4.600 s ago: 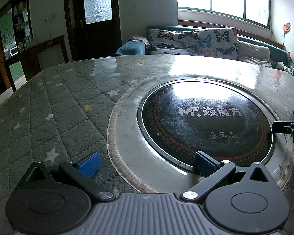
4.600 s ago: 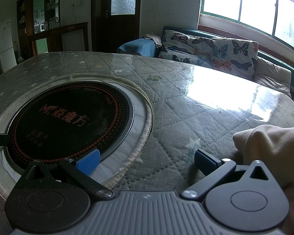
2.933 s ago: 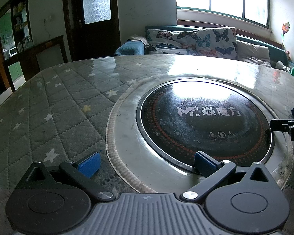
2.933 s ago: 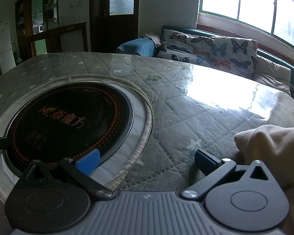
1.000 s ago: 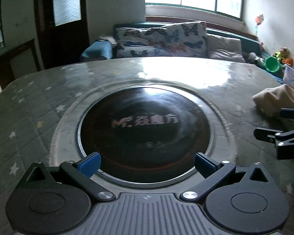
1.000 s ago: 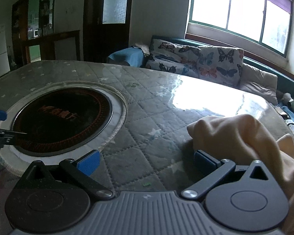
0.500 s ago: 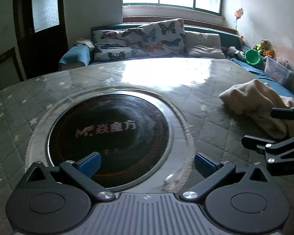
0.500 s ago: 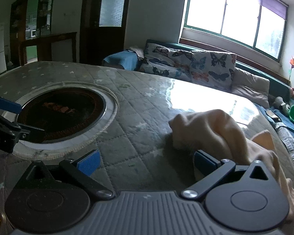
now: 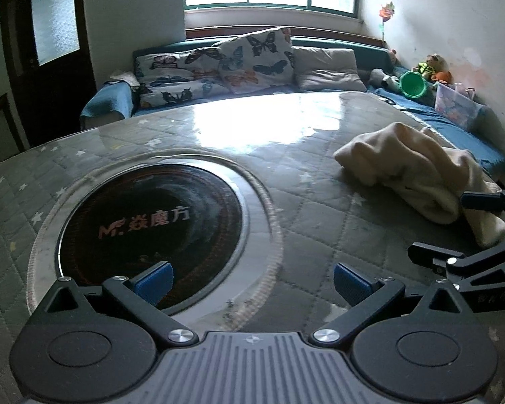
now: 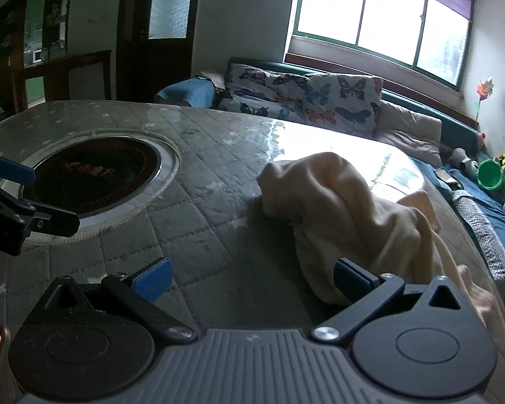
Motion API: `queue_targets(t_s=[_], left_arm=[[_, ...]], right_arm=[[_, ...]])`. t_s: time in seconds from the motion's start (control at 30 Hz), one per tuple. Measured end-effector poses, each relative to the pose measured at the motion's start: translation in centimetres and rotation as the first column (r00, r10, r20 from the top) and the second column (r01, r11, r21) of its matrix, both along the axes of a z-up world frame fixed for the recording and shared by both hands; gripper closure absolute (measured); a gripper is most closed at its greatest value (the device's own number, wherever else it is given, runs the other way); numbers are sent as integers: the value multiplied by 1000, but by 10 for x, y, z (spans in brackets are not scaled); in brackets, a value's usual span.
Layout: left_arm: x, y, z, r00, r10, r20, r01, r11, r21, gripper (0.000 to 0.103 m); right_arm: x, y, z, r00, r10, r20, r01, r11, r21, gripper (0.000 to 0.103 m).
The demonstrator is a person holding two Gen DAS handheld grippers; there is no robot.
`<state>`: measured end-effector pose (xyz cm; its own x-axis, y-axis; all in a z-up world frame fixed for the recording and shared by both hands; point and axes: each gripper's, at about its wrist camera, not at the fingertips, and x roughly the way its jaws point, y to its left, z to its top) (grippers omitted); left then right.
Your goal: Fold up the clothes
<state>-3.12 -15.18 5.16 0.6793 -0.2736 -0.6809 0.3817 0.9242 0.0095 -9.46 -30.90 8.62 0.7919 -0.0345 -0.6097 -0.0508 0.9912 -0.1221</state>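
- Left wrist view: the left gripper is swung rightward from over the induction hob; the crumpled cream garment is now seen on the quilted table cover; jaws spread, nothing held.
- Right wrist view: the right gripper is brought up beside the garment; jaws parted, empty; folding is judged not yet begun.

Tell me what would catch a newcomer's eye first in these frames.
Probably the crumpled cream garment, lying unfolded on the quilted table just ahead of the open right gripper. Next, the big round black cooktop set into the table, in front of the open left gripper.
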Motion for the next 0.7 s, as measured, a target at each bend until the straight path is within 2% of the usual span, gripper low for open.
queue_targets(t_s=[0.7], left_arm=[[-31,-34,0,995,-95,-14,96,995,38,0]], right_arm=[[-58,-29,7,996,-94,12,94,995,19,0]])
